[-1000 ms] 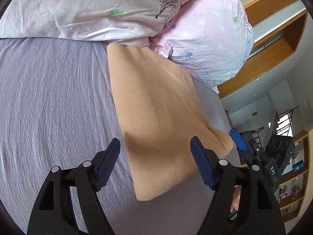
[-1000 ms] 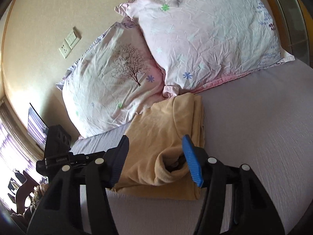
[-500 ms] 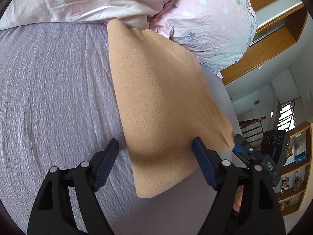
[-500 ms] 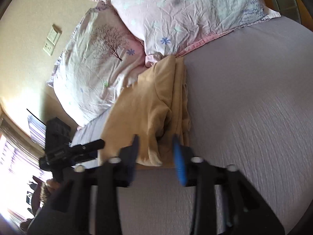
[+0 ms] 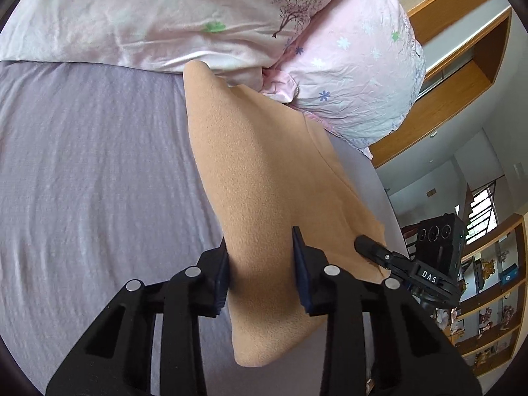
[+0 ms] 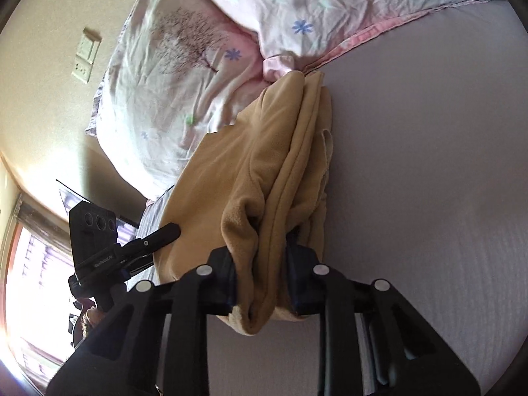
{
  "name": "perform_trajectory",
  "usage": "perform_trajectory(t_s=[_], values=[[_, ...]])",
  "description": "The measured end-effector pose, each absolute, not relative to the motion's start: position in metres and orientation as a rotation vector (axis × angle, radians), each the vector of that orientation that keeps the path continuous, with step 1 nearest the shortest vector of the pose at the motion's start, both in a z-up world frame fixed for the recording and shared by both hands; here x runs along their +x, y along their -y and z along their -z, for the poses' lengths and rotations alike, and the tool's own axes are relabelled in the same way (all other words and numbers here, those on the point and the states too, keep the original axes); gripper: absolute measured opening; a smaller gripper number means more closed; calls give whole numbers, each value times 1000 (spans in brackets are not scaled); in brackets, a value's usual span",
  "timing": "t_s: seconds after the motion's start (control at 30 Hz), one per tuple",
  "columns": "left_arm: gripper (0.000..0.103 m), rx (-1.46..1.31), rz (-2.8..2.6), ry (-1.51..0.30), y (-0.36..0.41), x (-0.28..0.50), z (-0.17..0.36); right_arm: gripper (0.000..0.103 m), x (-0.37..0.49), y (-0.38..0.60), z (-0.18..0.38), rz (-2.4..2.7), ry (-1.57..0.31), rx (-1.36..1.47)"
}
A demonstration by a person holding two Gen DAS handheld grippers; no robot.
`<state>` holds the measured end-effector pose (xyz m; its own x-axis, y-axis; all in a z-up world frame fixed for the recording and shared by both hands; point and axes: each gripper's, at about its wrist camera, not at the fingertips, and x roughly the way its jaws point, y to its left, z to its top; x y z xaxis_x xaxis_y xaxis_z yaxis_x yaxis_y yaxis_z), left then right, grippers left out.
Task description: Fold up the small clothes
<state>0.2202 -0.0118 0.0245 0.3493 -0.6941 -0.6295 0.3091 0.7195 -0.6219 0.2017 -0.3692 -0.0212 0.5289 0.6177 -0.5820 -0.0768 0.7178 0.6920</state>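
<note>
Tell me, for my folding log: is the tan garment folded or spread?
Folded: the tan garment shows stacked layers at its near edge.

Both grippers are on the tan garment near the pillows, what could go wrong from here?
1. The right gripper pinches a bunched, layered edge of the tan garment; it may hold only some layers, so the fold could fall open when lifted.
2. The garment's far end touches the pillows; pulling may drag on them.
3. The left gripper may grip bedsheet too.

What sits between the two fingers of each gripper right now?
Folds of the tan fleece garment. In the left wrist view the left gripper clamps its near edge; in the right wrist view the right gripper pinches bunched layers.
</note>
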Motion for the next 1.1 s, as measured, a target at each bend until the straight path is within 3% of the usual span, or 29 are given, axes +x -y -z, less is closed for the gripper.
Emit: perform_trajectory(t_s=[0.07,0.13,0.2,0.33,0.4,0.57,0.63,0.7,0.8,0.83,0.87,0.93,1.1], values=[[37,-419,649,-1029,-4,210,-22,28,197,349,21,-484,-953,591],[41,-399,612,-1016,-19,196,-24,45,188,342,16,-442,-940,532],[43,-331,564,-939,-30,177,-40,55,173,349,2,-400,-868,535],[73,-310,619,-813,-30,142,-70,74,139,356,-34,-480,-675,589],[75,-313,700,-814,-10,136,-74,80,139,343,-38,-602,-679,624],[79,-226,742,-948,52,148,-43,80,169,321,-7,-548,-860,677],[78,-123,686,-994,66,147,-27,69,179,330,18,-493,-940,732],[78,-74,679,-955,67,136,-31,70,171,336,16,-499,-926,745],[80,-96,676,-917,53,121,-40,92,148,338,-2,-487,-873,648],[86,-95,650,-904,47,115,-42,99,137,337,-8,-477,-846,601],[94,-87,611,-891,41,110,-42,101,128,336,-15,-463,-823,554],[99,-58,509,-871,32,103,-40,101,110,332,-23,-418,-790,458],[102,26,331,-930,29,111,-22,101,101,304,-7,-244,-877,206]])
